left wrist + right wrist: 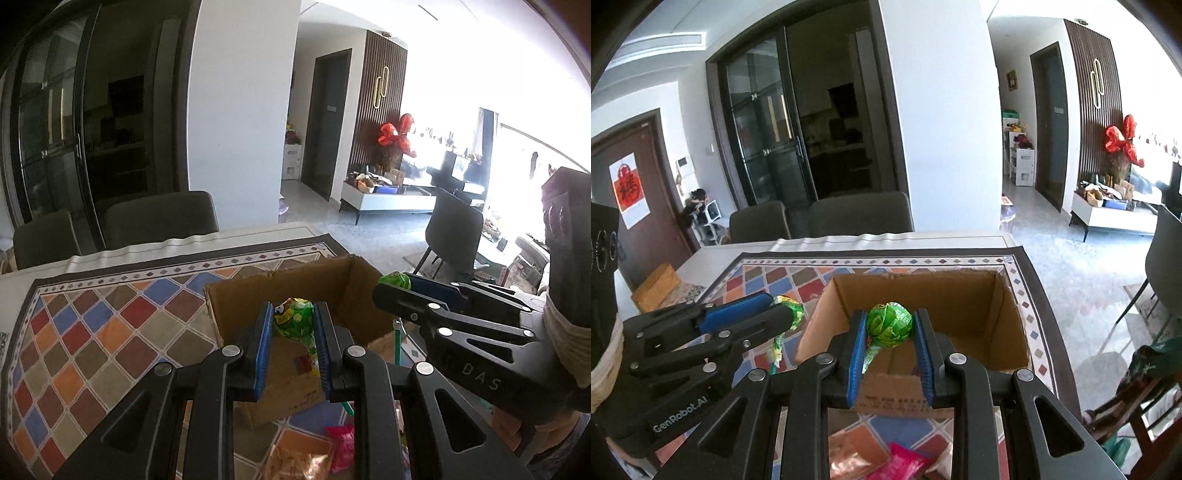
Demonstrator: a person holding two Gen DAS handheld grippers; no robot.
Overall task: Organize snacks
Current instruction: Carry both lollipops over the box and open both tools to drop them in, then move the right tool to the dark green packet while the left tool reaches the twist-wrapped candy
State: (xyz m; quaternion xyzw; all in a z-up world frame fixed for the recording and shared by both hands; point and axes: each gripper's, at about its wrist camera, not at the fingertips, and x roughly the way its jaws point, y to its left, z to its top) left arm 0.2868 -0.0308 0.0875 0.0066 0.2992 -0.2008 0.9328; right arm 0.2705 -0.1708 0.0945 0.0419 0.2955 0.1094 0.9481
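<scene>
In the left wrist view my left gripper (294, 314) is shut on a green-wrapped lollipop (293, 319) just above the near wall of an open cardboard box (306, 284). The right gripper (388, 290) comes in from the right, above the box's right wall, and is shut on a second green lollipop (398, 280). In the right wrist view my right gripper (890, 318) clamps a round green lollipop (889, 325) over the box (923, 291). To its left, outside the box, the left gripper (785, 312) holds its own lollipop (795, 314), stick hanging down.
The box stands on a table under a diamond-patterned cloth (92, 325). A pink packet (341, 441) and an orange packet (295, 461) lie near the front edge. Two grey chairs (820, 218) stand at the far side, and another chair (454, 229) to the right.
</scene>
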